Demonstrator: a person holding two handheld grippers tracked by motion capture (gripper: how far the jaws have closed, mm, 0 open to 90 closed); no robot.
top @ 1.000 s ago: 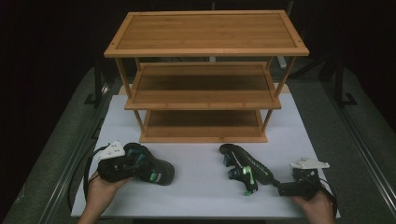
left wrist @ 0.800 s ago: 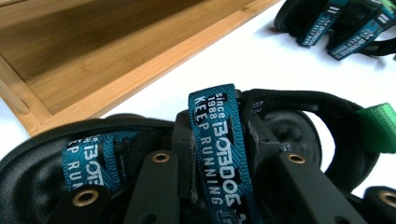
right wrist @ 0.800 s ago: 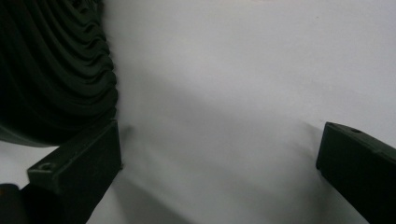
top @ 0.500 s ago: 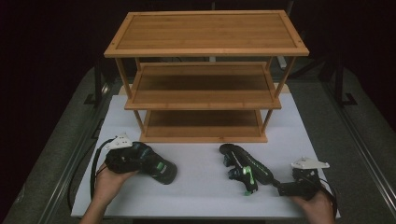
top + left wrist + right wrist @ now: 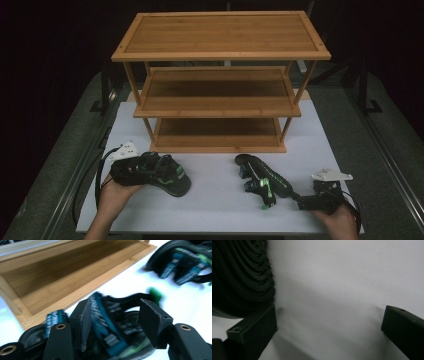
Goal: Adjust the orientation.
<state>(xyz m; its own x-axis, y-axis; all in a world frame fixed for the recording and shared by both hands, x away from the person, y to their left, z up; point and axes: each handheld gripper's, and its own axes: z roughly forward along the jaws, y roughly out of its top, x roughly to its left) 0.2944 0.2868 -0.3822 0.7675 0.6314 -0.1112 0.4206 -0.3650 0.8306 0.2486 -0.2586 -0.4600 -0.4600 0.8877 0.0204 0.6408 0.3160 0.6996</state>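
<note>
Two black sandals with teal and green straps lie on the white table in front of a bamboo shelf (image 5: 220, 100). The left sandal (image 5: 170, 176) sits at the tip of my left gripper (image 5: 150, 169). In the left gripper view the jaws stand open on either side of that sandal's straps (image 5: 110, 320), and the left pad (image 5: 83, 320) is close against a teal strap. The right sandal (image 5: 262, 180) lies on its side. My right gripper (image 5: 300, 200) is open just right of it, with bare table between its jaws and the ribbed sole (image 5: 242, 277) beside the left jaw.
The three-tier shelf fills the back half of the white table (image 5: 215, 210); its bottom tier (image 5: 62, 272) is just past the left sandal. Dark floor and metal rails (image 5: 75, 175) flank the table. The right sandal (image 5: 185, 262) shows far off in the left gripper view.
My left gripper has moved forward and slightly right, bringing its jaws over the left sandal's straps. The right gripper and the right sandal have stayed put.
</note>
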